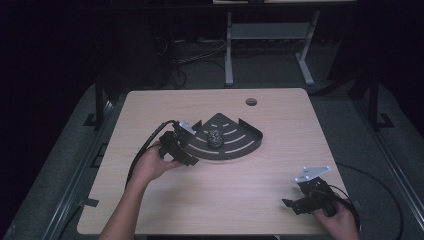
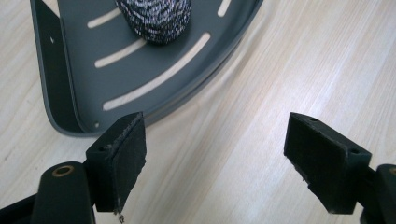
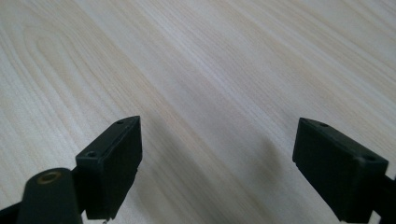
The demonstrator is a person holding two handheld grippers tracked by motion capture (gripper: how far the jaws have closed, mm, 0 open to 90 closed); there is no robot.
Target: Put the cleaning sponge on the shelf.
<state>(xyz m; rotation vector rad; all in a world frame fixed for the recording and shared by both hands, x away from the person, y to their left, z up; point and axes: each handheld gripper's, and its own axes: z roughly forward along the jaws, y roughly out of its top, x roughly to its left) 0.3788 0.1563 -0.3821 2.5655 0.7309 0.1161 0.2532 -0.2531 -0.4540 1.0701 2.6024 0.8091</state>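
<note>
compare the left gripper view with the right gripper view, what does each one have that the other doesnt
The left gripper view alone has the grey slotted corner shelf, its curved rim just ahead of the jaws, with a speckled steel-wool ball resting in it. The right gripper view alone has bare wood grain ahead of its jaws, nothing on it. Both share the light wooden table and a pair of black jaws spread wide apart, holding nothing: left gripper, right gripper.

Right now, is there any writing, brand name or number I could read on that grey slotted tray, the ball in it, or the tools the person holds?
No readable text anywhere.
Grey slotted tray: only cut slots and small holes, no label.
Speckled ball: a black and white pattern, no letters.
Left tool and right tool: plain black pads, no brand.
Table: bare wood grain.
</note>
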